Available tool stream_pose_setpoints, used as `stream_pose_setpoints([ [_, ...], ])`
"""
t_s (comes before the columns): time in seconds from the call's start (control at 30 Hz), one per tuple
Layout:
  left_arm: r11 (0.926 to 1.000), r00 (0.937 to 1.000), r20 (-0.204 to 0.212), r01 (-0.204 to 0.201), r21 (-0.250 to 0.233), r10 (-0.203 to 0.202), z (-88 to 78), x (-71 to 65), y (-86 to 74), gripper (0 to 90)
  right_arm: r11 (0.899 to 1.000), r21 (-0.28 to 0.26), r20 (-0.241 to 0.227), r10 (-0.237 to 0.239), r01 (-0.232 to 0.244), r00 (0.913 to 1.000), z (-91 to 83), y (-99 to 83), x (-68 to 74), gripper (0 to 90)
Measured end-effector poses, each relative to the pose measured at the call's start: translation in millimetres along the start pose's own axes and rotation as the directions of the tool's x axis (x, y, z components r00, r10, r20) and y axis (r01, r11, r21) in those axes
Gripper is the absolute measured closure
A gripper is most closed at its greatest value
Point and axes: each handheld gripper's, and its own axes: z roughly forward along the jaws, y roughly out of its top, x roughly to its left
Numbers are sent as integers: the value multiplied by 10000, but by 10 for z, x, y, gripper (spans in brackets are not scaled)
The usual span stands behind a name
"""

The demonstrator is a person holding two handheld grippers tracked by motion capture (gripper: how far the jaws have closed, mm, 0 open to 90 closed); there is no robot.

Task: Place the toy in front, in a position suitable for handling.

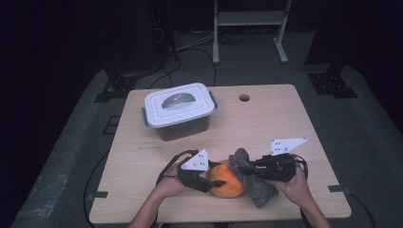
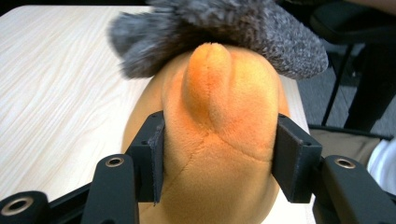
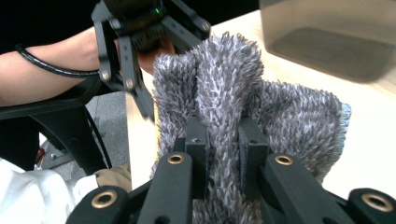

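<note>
An orange plush toy (image 1: 227, 183) lies near the table's front edge, with a fuzzy grey cloth (image 1: 259, 190) draped over its right side. My left gripper (image 1: 214, 183) comes in from the left and is shut on the toy. In the left gripper view both pads (image 2: 156, 154) press into the orange plush toy (image 2: 219, 116), and the grey cloth (image 2: 224, 28) lies across its far end. My right gripper (image 1: 244, 167) reaches in from the right. In the right gripper view it (image 3: 223, 135) is shut on a fold of the grey cloth (image 3: 289, 116), with the left gripper (image 3: 140, 42) just beyond.
A lidded plastic box (image 1: 178, 110) with a white lid stands at the back left of the wooden table (image 1: 266, 118); its smoky wall (image 3: 336, 37) rises behind the cloth. A cable hole (image 1: 244, 98) sits near the far edge.
</note>
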Motion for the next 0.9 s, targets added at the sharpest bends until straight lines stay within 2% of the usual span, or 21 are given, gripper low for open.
stream_pose_setpoints([
  [0.2,9955,9961,-141,860,-397,-866,-120,129,-101,441,9979,332,371,550,-563,9978,-25,-130,-142,774],
  [0.27,9915,9929,-161,1170,-577,-1181,-166,169,-120,442,9974,427,543,565,-589,9969,-31,-143,-151,774],
  [0.33,9886,9902,-214,1366,-639,-1382,-184,185,-117,446,9987,258,605,434,-450,9972,-38,-111,-116,774],
  [0.43,9867,9878,-263,1516,-589,-1534,-157,183,-109,446,10000,-55,560,75,-72,9984,-20,-30,-28,774],
  [0.5,9856,9867,-302,1580,-599,-1600,-146,184,-108,446,9999,0,528,-164,164,9985,32,10,16,774],
  [0.6,9824,9830,-403,1763,-622,-1790,-155,201,-119,446,9998,197,466,-1,-8,9989,107,-33,-7,773],
  [0.73,9756,9764,-506,2056,-770,-2098,-169,230,-135,445,9989,367,490,286,-304,9984,108,-100,-82,773],
  [0.8,9767,9768,-585,2014,-747,-2059,-184,230,-128,446,9978,553,637,329,-364,9974,88,-123,-103,773],
  [0.87,9791,9790,-611,1903,-719,-1947,-190,214,-110,446,9985,348,654,392,-415,9971,57,-116,-99,773],
  [0.9,9830,9822,-614,1737,-599,-1773,-183,193,-90,446,9990,249,652,354,-371,9972,45,-99,-87,773],
])
